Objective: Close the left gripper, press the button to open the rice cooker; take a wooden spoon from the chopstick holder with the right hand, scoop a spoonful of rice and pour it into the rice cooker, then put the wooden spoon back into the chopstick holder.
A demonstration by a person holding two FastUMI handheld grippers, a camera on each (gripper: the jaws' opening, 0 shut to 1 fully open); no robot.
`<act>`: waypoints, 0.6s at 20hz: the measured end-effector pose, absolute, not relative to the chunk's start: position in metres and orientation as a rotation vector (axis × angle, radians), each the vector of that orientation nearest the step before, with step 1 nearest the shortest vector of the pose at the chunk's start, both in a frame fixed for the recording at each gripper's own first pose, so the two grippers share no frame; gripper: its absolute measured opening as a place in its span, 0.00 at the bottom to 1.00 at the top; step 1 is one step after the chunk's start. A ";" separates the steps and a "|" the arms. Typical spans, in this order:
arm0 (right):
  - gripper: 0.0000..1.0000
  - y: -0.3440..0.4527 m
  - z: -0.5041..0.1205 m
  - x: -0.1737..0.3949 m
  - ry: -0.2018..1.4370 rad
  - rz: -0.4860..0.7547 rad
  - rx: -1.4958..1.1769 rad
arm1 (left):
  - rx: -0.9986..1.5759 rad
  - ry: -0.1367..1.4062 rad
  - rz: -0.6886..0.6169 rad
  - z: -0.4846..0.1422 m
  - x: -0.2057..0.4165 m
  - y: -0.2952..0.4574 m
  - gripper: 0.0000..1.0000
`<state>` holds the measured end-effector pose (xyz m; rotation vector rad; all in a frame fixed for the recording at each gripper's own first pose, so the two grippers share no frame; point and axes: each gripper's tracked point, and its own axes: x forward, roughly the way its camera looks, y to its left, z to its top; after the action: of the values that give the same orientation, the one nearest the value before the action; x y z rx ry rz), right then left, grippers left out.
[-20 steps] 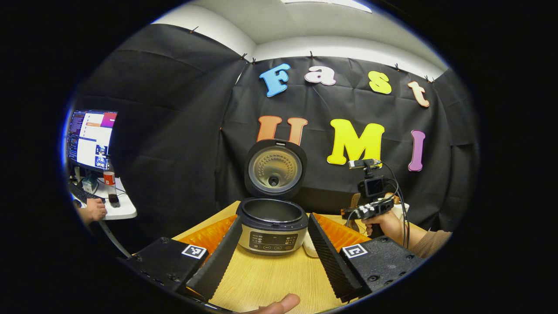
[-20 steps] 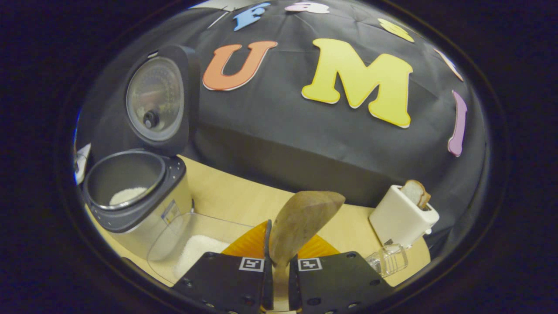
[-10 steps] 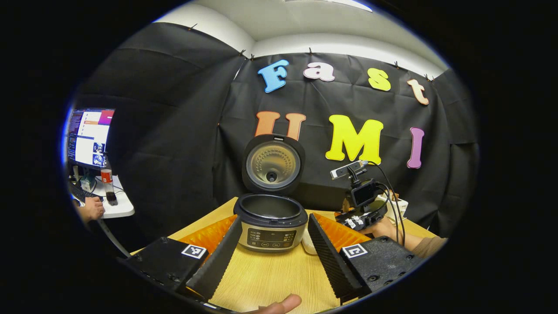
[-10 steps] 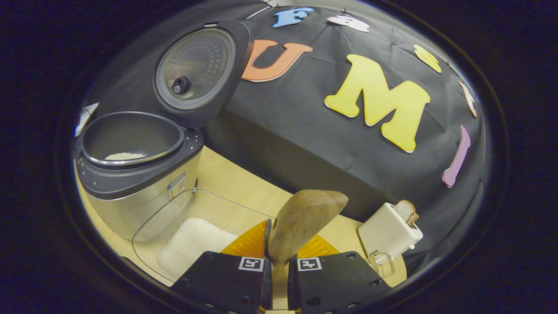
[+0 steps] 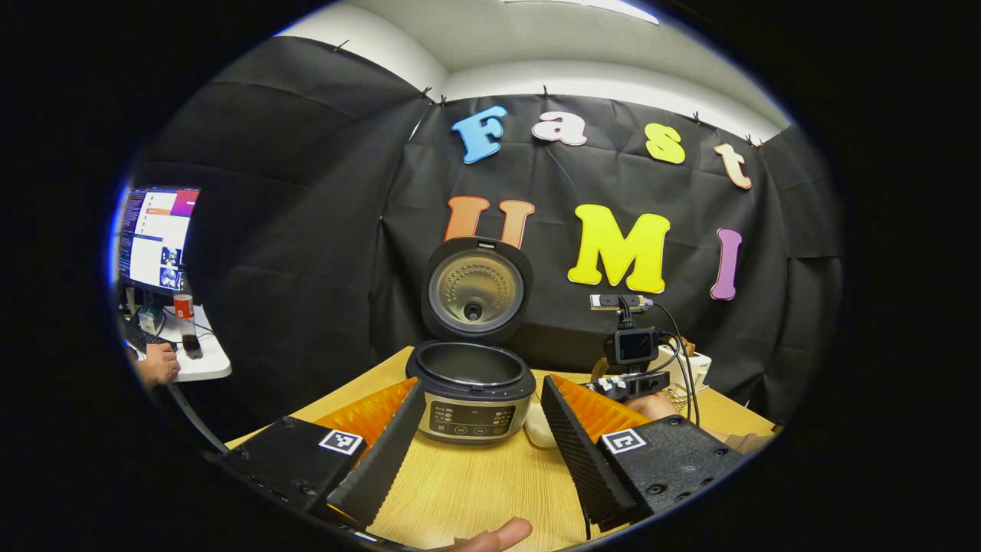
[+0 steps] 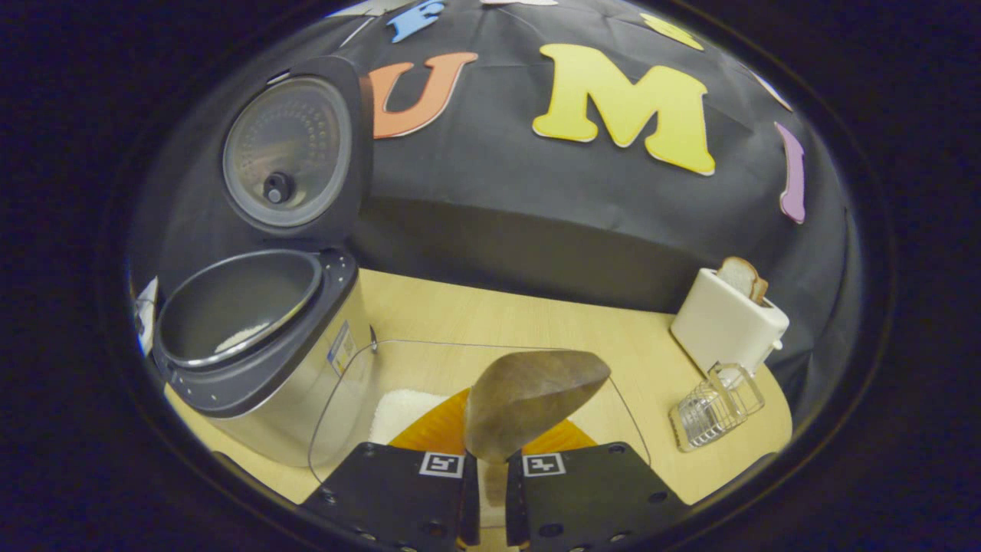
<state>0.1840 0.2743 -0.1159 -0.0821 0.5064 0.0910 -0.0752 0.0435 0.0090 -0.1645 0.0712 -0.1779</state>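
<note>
The rice cooker (image 5: 469,387) stands on the table with its lid (image 5: 475,287) up. My left gripper (image 5: 479,460) hangs open in front of it, fingers spread wide, nothing between them. Farther right a hand holds my right gripper (image 5: 630,366). In the right gripper view that gripper (image 6: 490,483) is shut on the handle of the wooden spoon (image 6: 529,395), whose bowl points up over a clear bowl of rice (image 6: 402,406). The cooker (image 6: 260,360) is to its left, with some rice (image 6: 239,336) in the pot. The clear chopstick holder (image 6: 716,402) stands at right.
A white toaster (image 6: 728,318) with a bread slice sits behind the holder. The wooden table (image 6: 490,322) ends at the black cloth wall. At far left are a monitor (image 5: 157,238), a bottle (image 5: 182,307) and another person's hand (image 5: 157,364). A thumb (image 5: 490,534) shows at the bottom.
The right gripper with the spoon has drawn back from the cooker, sunk lower and levelled out; holder and toaster now look nearer. The left gripper has barely moved.
</note>
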 end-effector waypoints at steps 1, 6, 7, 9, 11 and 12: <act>0.13 0.276 -0.116 0.183 0.518 0.089 -0.036 | -0.157 0.071 -0.185 0.009 -0.075 0.042 0.97; 0.12 0.282 -0.117 0.180 0.565 0.031 0.173 | -0.148 0.077 -0.177 0.005 -0.073 0.044 0.97; 0.13 0.281 -0.117 0.180 0.561 0.011 0.194 | -0.152 0.078 -0.177 0.004 -0.073 0.043 0.97; 0.13 0.282 -0.117 0.180 0.566 -0.016 0.265 | -0.155 0.084 -0.176 0.002 -0.071 0.044 0.97; 0.13 0.284 -0.119 0.179 0.581 -0.031 0.373 | -0.154 0.089 -0.170 0.000 -0.069 0.047 0.97; 0.13 0.282 -0.120 0.180 0.590 -0.038 0.428 | -0.156 0.092 -0.165 -0.001 -0.069 0.049 0.97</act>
<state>0.1798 0.2818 -0.1203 0.4279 0.5905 -0.0384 -0.0687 0.0493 -0.0012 -0.1556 0.0916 -0.1651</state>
